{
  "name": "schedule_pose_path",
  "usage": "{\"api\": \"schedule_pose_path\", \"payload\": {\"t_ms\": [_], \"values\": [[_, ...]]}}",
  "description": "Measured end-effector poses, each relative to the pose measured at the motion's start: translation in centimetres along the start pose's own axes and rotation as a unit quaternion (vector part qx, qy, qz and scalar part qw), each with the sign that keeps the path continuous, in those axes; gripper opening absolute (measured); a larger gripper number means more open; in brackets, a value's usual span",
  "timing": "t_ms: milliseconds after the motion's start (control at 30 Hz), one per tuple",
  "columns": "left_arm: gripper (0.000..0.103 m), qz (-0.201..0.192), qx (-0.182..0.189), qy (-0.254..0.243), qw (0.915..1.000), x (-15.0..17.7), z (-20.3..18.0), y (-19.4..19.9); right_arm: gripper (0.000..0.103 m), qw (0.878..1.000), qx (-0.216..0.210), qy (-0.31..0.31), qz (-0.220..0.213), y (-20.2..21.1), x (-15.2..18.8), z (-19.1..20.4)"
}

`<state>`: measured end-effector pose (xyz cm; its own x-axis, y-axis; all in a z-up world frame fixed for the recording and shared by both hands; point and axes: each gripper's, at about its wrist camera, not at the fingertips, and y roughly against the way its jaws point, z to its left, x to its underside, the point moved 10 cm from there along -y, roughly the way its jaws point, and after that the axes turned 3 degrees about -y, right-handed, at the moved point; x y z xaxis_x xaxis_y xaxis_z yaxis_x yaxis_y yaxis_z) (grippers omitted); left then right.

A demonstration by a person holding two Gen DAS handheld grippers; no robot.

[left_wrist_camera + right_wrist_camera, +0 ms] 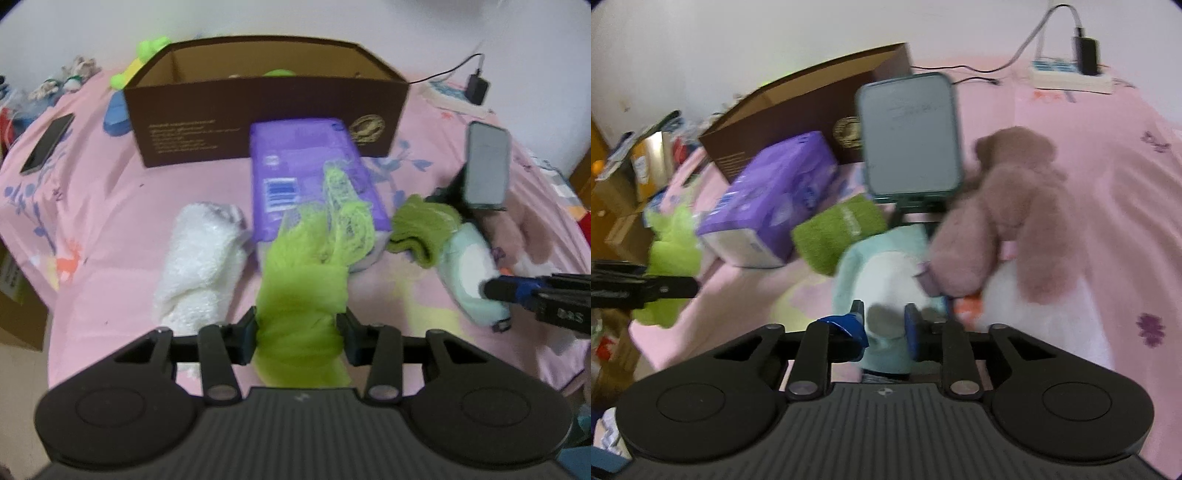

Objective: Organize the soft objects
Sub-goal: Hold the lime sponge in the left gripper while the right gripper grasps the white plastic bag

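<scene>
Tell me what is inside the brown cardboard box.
Over the rim of the brown cardboard box, the left wrist view shows only the bare inner back wall and the top of something bright green. The front wall hides the box floor and anything lying lower.

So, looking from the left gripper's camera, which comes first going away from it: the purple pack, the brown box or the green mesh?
1. Green mesh cloth, pinched in the left gripper.
2. Purple pack, straight ahead on the pink sheet.
3. Brown cardboard box, behind the pack, at the back.
</scene>
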<state>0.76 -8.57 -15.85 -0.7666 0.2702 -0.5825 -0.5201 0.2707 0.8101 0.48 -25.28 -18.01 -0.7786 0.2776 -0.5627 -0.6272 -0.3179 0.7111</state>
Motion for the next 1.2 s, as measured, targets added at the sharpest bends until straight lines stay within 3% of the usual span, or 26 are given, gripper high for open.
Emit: {"api": "schedule_pose_path", "payload": {"t_ms": [167, 267, 400, 533, 767, 933, 1200], "values": [[0.044, -0.012, 0.02, -0.019, 0.9995, -0.4, -1.4, 0.6, 0.009, 1.0, 0.002, -0.022, -0.009, 2.2, -0.8, -1.6], [0.044, -0.007, 0.027, -0.017, 0.9995, -0.4, -1.5, 0.3, 0.011, 0.999, 0.037, 0.0, -0.023, 3.9, -1.1, -2.8], [0.044, -0.005, 0.032, -0.017, 0.9993, -0.4, -1.7, 0.1, 0.013, 0.991, 0.119, 0.059, -0.023, 5.1, 0.0, -4.9], [0.044, -0.004, 0.037, -0.02, 0.9991, -0.5, -2.0, -0.1, 0.016, 0.987, 0.15, 0.06, 0.0, 4.3, 1.0, -7.6], [0.044, -0.01, 0.036, -0.029, 0.9989, -0.6, -2.5, 0.2, 0.022, 0.993, 0.074, -0.09, 0.007, 2.6, 0.4, -11.3], [0.044, -0.014, 0.034, -0.03, 0.9989, -0.4, -2.8, 0.5, 0.027, 0.993, 0.047, -0.109, 0.01, 1.8, -0.5, -11.2], [0.044, -0.019, 0.029, -0.029, 0.999, -0.4, -2.8, 0.9, 0.0, 0.992, -0.012, -0.126, 0.011, 2.6, 1.0, -8.4]]}}
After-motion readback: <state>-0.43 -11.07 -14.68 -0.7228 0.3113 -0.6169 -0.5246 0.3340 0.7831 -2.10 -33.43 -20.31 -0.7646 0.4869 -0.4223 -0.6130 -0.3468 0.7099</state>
